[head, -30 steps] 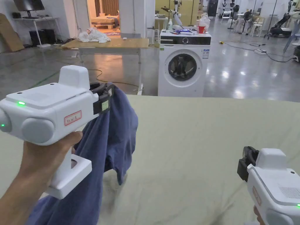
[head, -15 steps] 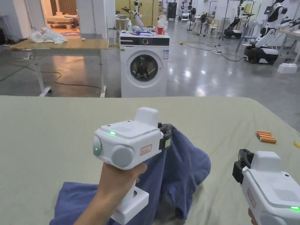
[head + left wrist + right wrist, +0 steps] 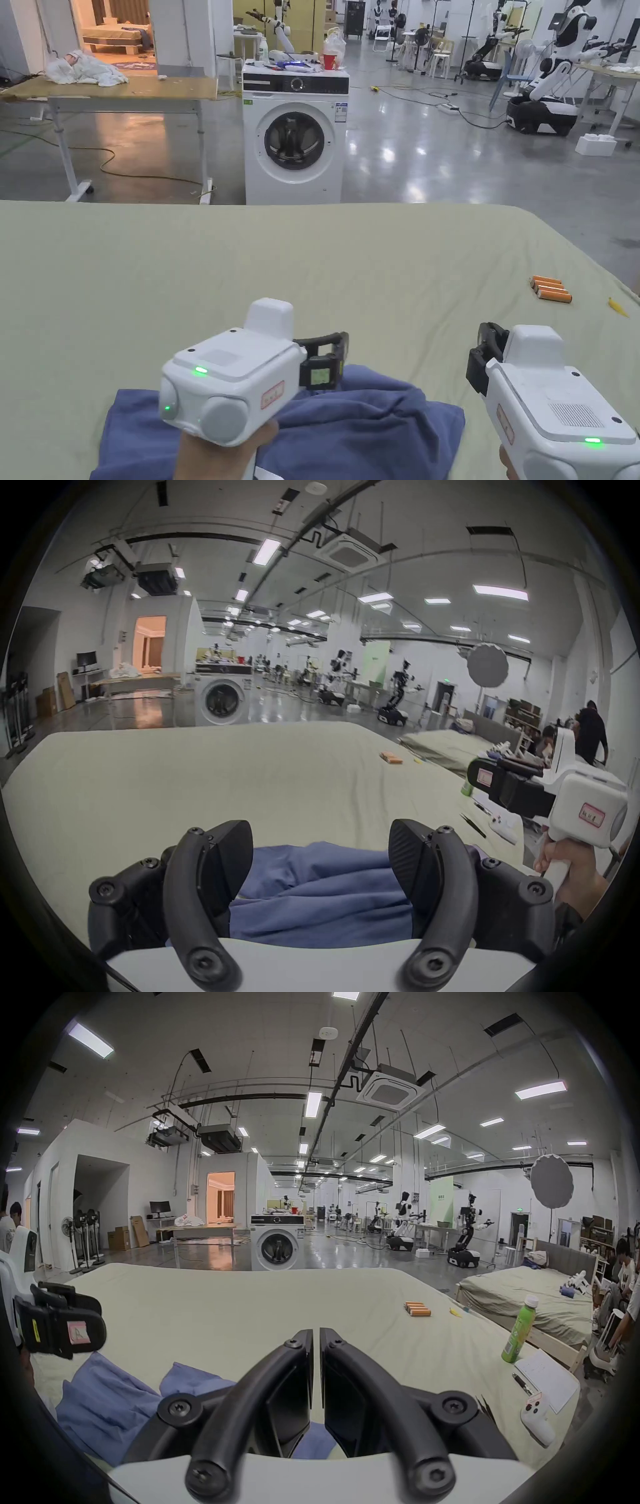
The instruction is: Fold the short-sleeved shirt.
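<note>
On the bed (image 3: 187,262): one blue shirt (image 3: 375,425), seemingly four orange cylinders (image 3: 550,290); left gripper (image 3: 320,854) spread apart, right gripper (image 3: 316,1366) closed empty.

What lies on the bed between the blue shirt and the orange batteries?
Only bare sheet between the shirt and the batteries, seen in the head view.

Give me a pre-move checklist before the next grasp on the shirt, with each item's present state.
1. Blue shirt resting on the bed sheet: ok.
2. Shirt spread flat for folding: not ok, bunched and creased.
3. Left gripper free of cloth: ok, jaws wide apart above the shirt.
4. Right gripper ready to grasp: not ok, jaws closed, nothing between them.
5. Orange batteries apart from the shirt: ok.
6. Collar and sleeves located: cannot tell.
</note>
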Motion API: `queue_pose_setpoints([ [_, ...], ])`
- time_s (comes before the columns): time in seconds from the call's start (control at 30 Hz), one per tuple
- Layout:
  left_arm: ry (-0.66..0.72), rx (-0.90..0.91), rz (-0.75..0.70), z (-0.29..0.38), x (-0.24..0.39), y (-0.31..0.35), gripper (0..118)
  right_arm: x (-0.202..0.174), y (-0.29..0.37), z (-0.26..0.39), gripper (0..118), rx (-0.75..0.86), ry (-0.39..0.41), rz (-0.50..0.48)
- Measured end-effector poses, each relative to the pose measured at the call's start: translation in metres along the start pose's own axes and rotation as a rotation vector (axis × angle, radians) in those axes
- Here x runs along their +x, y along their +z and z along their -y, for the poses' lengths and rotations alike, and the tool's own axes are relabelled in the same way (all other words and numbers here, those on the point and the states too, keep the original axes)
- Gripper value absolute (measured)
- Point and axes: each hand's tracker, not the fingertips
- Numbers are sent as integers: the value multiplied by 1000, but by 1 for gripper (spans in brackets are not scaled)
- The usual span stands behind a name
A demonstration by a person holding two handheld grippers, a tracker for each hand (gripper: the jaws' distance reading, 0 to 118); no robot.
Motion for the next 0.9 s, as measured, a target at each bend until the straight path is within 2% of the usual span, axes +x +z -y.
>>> queue_pose_setpoints([
  [0.1, -5, 69, -97, -8, -18, 22, 73, -10, -5, -9, 3, 20, -2, -16],
  [0.2, -34, 118, -200, -13, -37, 45, 45, -21, -6, -18, 3, 39, -2, -35],
  [0.33, -48, 173, -323, -14, -57, 77, 1, -37, -7, -28, 3, 68, -3, -49],
  [0.43, -64, 180, -420, -10, -70, 94, 0, -48, -8, -33, 3, 86, 3, -63],
  [0.57, -27, 152, -439, -7, -81, 119, 0, -59, -8, -36, 3, 93, 12, -87],
  [0.67, 41, 34, -475, 4, -105, 124, 0, -64, -10, -32, 3, 83, 20, -104],
  [0.9, 224, -238, -425, 50, -151, 134, 0, -63, -14, -15, 3, 37, 33, -114],
])
